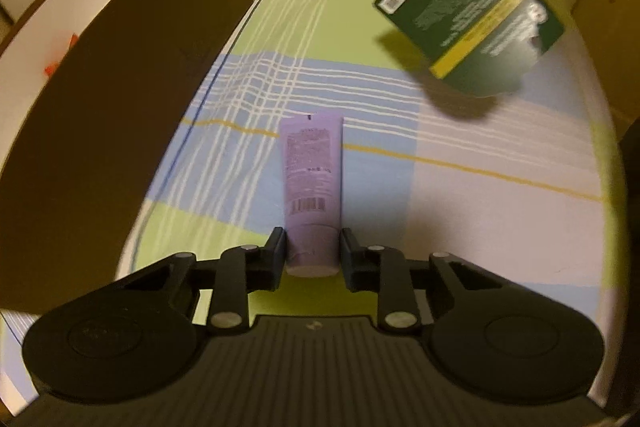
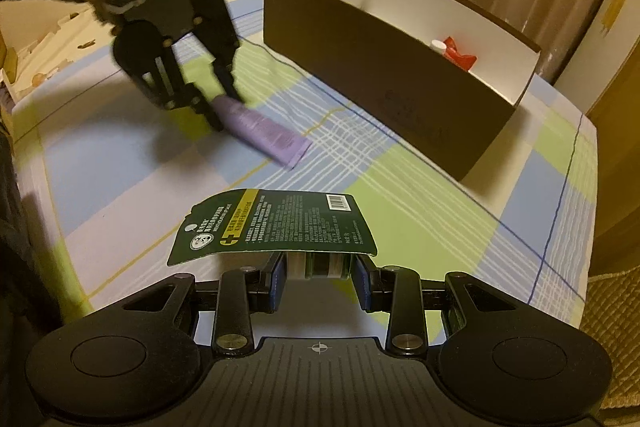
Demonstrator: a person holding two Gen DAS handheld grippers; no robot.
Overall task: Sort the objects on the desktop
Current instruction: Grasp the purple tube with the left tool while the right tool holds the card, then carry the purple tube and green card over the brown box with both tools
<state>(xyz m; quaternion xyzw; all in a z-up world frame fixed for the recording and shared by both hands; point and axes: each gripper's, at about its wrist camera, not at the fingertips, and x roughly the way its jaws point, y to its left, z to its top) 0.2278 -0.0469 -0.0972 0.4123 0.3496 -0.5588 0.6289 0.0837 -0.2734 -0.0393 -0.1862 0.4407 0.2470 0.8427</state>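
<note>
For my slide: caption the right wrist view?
Right tongs hold a green package; left tongs grip a purple tube.

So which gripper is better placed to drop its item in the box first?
Probably the left gripper: it grips the purple tube with the box right beside it. The right gripper, holding the green packet, is farther away.

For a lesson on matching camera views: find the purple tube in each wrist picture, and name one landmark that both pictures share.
Left wrist view: the purple tube lies bottom centre, its cap end between the left gripper fingers.
Right wrist view: the purple tube is left of centre, upper half, held by the left gripper on the checked tablecloth.
Shared landmark: the brown box, white inside.
</note>
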